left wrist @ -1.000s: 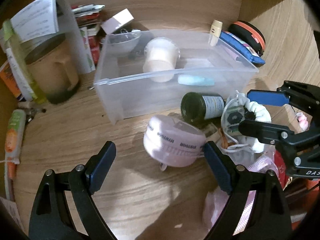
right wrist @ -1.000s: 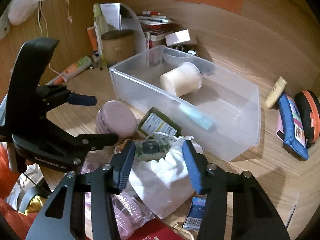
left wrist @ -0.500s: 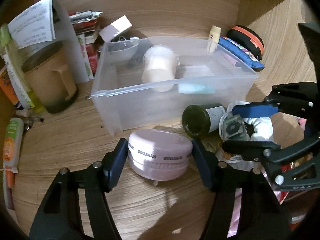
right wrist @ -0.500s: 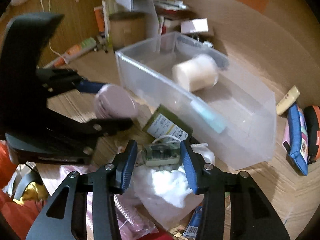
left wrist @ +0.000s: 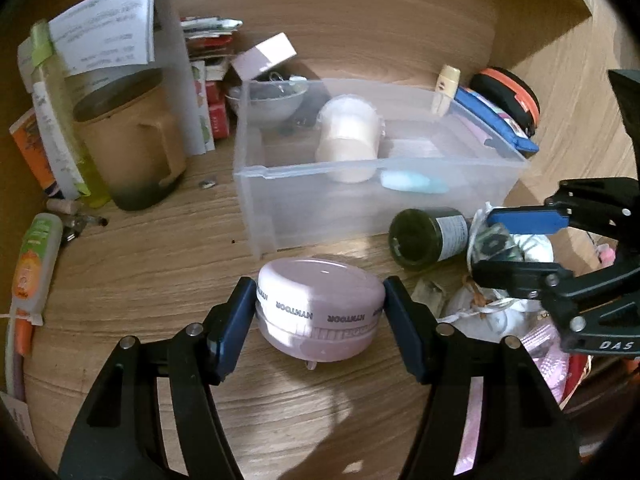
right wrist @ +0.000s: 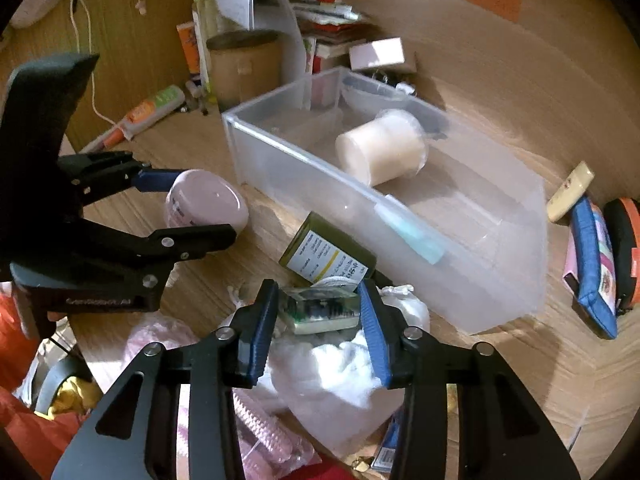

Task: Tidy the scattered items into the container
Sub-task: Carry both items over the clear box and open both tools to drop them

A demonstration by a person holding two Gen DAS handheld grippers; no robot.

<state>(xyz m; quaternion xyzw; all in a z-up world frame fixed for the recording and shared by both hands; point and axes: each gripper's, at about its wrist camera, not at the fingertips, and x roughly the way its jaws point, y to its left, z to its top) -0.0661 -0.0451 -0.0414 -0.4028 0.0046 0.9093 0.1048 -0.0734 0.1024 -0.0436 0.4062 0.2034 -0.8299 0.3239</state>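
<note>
My left gripper (left wrist: 318, 312) is shut on a round pink case (left wrist: 318, 312), which also shows in the right wrist view (right wrist: 206, 200), in front of the clear plastic bin (left wrist: 256, 196). My right gripper (right wrist: 318, 312) is shut on a small clear packet with green contents (right wrist: 318, 312), just above a white cloth (right wrist: 340, 368); the packet also shows in the left wrist view (left wrist: 494, 242). A dark green bottle (right wrist: 328, 256) lies on the desk beside the bin (right wrist: 520, 280). The bin holds a cream cup (right wrist: 380, 152) and a light blue tube (right wrist: 412, 236).
A brown mug (left wrist: 128, 148), papers and a white tube (left wrist: 34, 260) stand at the left. A blue pouch (right wrist: 592, 264), an orange-rimmed case (right wrist: 624, 248) and a beige tube (right wrist: 570, 190) lie right of the bin. Pink bags (right wrist: 256, 424) lie at the desk's near edge.
My left gripper closed on the pink case, which was loose between open jaws a second ago. My right gripper closed on the packet and lifted it slightly off the white cloth.
</note>
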